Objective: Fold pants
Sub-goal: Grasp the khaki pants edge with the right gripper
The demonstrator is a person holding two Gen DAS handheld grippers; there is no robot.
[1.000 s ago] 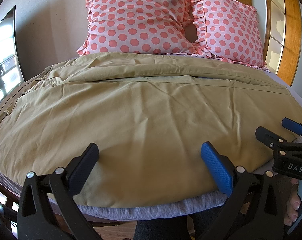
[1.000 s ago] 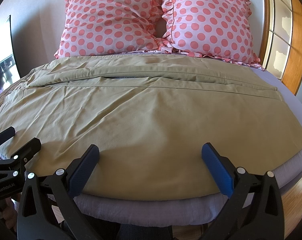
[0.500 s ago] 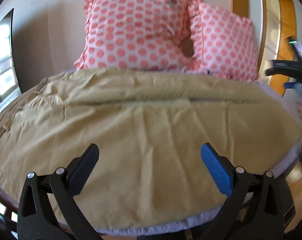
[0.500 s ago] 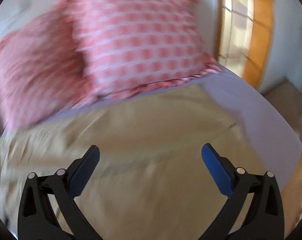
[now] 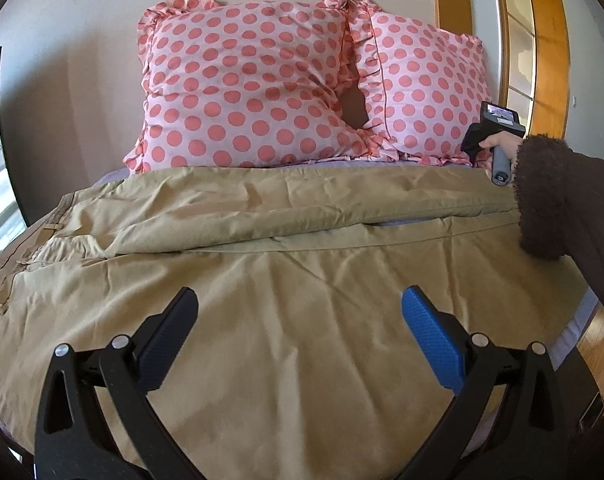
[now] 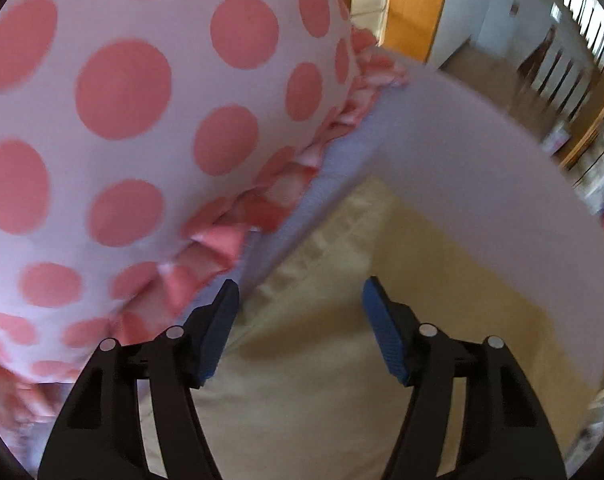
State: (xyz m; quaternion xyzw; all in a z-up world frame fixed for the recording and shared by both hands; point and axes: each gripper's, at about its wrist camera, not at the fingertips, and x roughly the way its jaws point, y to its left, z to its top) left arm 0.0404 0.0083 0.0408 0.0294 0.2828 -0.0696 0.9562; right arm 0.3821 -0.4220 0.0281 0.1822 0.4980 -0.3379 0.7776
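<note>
Tan pants [image 5: 286,280] lie spread flat across the bed, waistband at the left, legs running right. My left gripper [image 5: 300,320] is open and empty, low over the near leg. My right gripper [image 6: 300,312] is open and empty, just above the far leg's hem end [image 6: 382,280] at the bed's far right, close to a pillow. In the left wrist view only its handle and my hand [image 5: 498,148] show past my brown sleeve.
Two pink polka-dot pillows [image 5: 254,96] lean on the wall at the head of the bed; one pillow [image 6: 122,120] fills the right wrist view's left. Lilac sheet [image 6: 442,160] borders the pants. Wooden door frame [image 5: 546,56] and floor lie to the right.
My right gripper swung from the near bed edge to the far right end of the pants by the pillow. My left gripper rose and moved slightly forward over the pants.
</note>
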